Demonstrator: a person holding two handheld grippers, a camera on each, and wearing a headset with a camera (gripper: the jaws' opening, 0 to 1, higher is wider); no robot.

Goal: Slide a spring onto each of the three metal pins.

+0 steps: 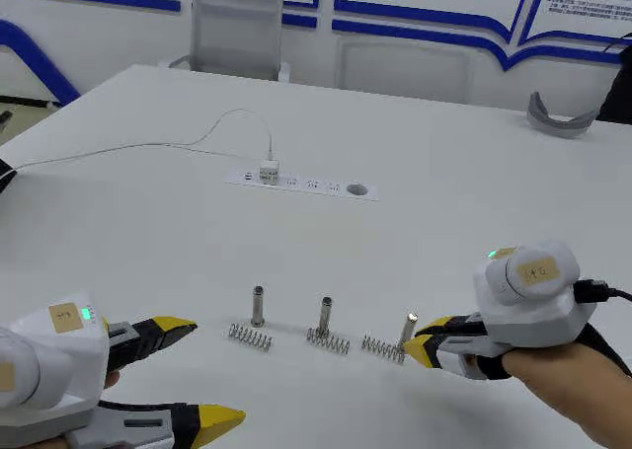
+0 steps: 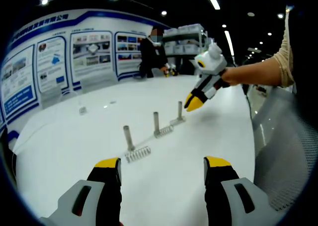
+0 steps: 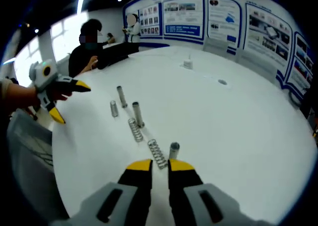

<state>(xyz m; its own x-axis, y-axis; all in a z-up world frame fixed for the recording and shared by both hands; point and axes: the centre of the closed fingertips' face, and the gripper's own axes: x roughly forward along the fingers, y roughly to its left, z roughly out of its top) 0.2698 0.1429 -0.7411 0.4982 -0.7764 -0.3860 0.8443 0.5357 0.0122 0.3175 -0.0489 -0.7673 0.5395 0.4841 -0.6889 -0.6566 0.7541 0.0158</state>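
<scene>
While the left gripper (image 1: 207, 370) hovers at the near-left corner with its jaws spread wide and nothing between them, the action sits with the right gripper (image 3: 159, 165), nose down at the right end of the row. Its jaws are drawn close with a slim gap. The near end of the right spring (image 3: 157, 153) lies right at that mouth, though I cannot tell if the pads are biting it yet. That spring lies flat on the white table (image 1: 395, 153), its long axis running away from the tips along the row. The right pin (image 3: 174, 149) stands upright just beside the spring's near end, on the right of the tips. So the spring looks to need tipping from flat to vertical. The middle pin (image 1: 325, 314) and left pin (image 1: 258, 306) stand bare, each with a spring flat at its foot.
</scene>
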